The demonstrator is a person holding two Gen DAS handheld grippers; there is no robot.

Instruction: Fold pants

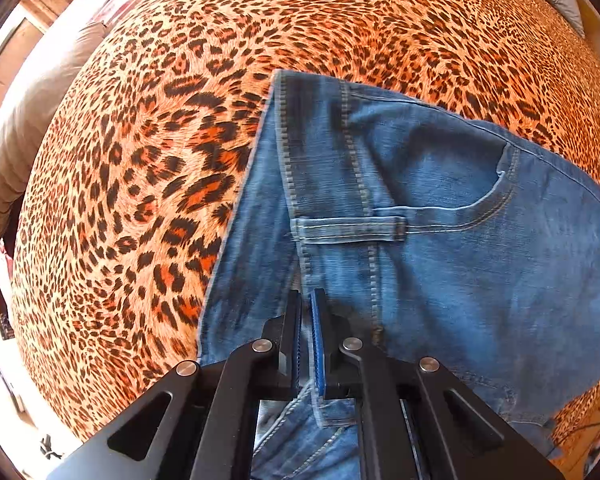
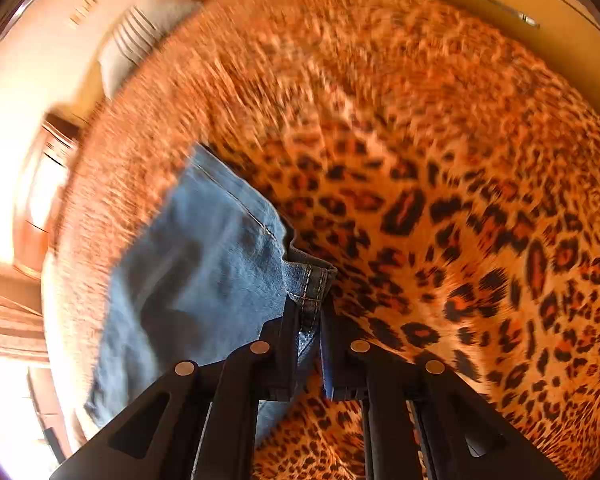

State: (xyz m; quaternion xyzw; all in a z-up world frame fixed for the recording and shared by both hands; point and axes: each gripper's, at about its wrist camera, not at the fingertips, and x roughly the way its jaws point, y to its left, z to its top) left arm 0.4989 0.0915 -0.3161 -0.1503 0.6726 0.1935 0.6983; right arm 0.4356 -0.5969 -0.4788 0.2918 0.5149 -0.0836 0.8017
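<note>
Both grippers clench the jeans (image 1: 440, 200) on the leopard bedspread (image 1: 140, 160): left gripper (image 1: 306, 300) at the waistband, right gripper (image 2: 310, 308) on a hem (blurred). Pillows (image 1: 32, 120) line the bed's edge.

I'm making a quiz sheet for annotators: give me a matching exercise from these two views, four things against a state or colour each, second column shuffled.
Things:
1. left gripper
2. right gripper
3. bedspread
4. belt loop

States or colours:
A. orange leopard print
B. jaws shut on the jeans' waistband
C. jaws shut on a stitched hem
D. lies flat across the waistband

Pairs: 1-B, 2-C, 3-A, 4-D
</note>
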